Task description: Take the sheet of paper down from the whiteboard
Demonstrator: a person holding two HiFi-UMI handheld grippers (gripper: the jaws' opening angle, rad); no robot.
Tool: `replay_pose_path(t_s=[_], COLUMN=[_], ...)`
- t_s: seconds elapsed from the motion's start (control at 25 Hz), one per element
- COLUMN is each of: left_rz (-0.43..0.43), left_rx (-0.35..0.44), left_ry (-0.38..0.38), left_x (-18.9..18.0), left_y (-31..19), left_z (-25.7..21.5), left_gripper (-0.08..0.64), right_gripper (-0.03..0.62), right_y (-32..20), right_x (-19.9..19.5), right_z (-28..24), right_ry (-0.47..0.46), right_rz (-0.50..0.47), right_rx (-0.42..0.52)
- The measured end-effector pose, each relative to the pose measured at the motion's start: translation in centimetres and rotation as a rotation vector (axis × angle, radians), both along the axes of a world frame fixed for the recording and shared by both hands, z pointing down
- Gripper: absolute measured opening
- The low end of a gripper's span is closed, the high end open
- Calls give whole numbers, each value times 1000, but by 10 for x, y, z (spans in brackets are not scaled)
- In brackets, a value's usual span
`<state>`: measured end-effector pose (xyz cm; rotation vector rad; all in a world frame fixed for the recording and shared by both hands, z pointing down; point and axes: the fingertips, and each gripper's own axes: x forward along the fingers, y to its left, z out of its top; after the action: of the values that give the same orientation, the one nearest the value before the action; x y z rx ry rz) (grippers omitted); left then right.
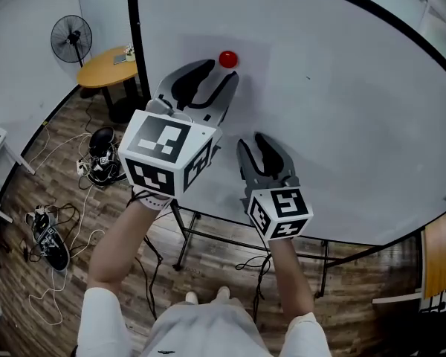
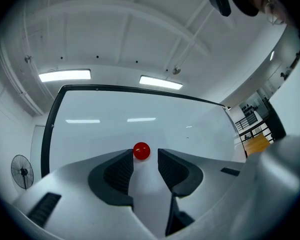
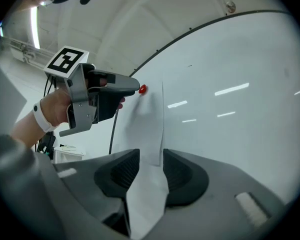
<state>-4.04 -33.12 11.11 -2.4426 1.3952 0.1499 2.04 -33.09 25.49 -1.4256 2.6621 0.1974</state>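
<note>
A white sheet of paper [image 1: 249, 95] hangs on the whiteboard [image 1: 342, 125], pinned at its top by a red round magnet [image 1: 227, 59]. My left gripper [image 1: 219, 73] is open just below the magnet. In the left gripper view the magnet [image 2: 141, 151] sits just past the fingertips, in line with the gap, and nothing is gripped. My right gripper [image 1: 253, 141] is lower on the sheet. In the right gripper view the paper [image 3: 152, 119] runs down through the gap of the right gripper [image 3: 150, 156], whose jaws stand apart. The left gripper [image 3: 132, 89] shows there beside the magnet [image 3: 142, 89].
The whiteboard's black frame [image 1: 132, 43] and its stand legs [image 1: 184, 236] are in front of me. To the left are a round wooden table [image 1: 111, 67], a floor fan [image 1: 71, 39], and cables and shoes [image 1: 48, 236] on the wooden floor. A wooden piece of furniture [image 1: 440, 259] stands at the right.
</note>
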Motion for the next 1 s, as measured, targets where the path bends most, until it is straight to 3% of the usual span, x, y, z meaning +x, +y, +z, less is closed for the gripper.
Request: replay_pose_path(t_s=[0.36, 0.64, 1.0], left_rz=[-7, -7, -31], left_rx=[-12, -5, 24], left_ry=[-3, 3, -31], left_x=[-4, -6, 2], left_y=[-5, -1, -4], left_z=[3, 5, -3], left_gripper=[138, 138, 155], right_gripper=[138, 12, 9], right_y=[-13, -15, -12], right_x=[-6, -5, 2], right_z=[-11, -18, -17], right_ry=[-73, -66, -77], right_rz=[-65, -49, -59], right_rx=[-35, -29, -40])
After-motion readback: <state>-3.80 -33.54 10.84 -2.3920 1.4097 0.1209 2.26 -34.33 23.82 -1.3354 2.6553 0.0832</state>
